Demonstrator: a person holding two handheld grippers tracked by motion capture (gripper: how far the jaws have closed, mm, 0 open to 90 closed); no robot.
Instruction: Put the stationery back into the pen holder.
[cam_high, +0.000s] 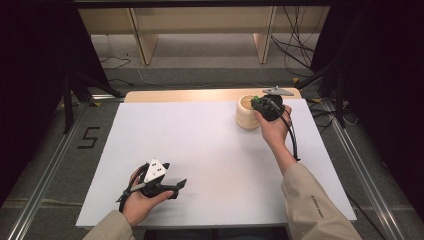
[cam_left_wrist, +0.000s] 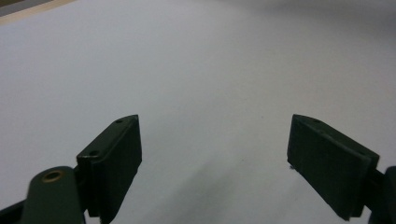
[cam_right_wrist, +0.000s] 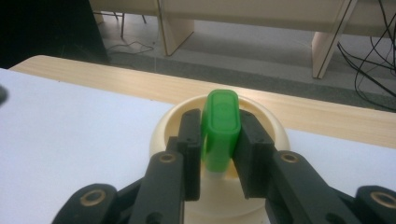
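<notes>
White sheet (cam_high: 215, 150) over a pale wooden table (cam_high: 200, 95), shelving and cables on the floor behind. Left gripper (cam_high: 172, 189) low at the near left, held in a hand (cam_high: 137, 200), jaws spread wide over bare sheet, nothing between them. Right gripper (cam_right_wrist: 219, 154) at the far right, clamped on a green oblong piece (cam_right_wrist: 220, 126), poised right over the mouth of a cream ribbed pot (cam_high: 247, 114).

A dark "5" (cam_high: 89, 138) is marked on the grey floor left of the table; nothing else reads clearly.
</notes>
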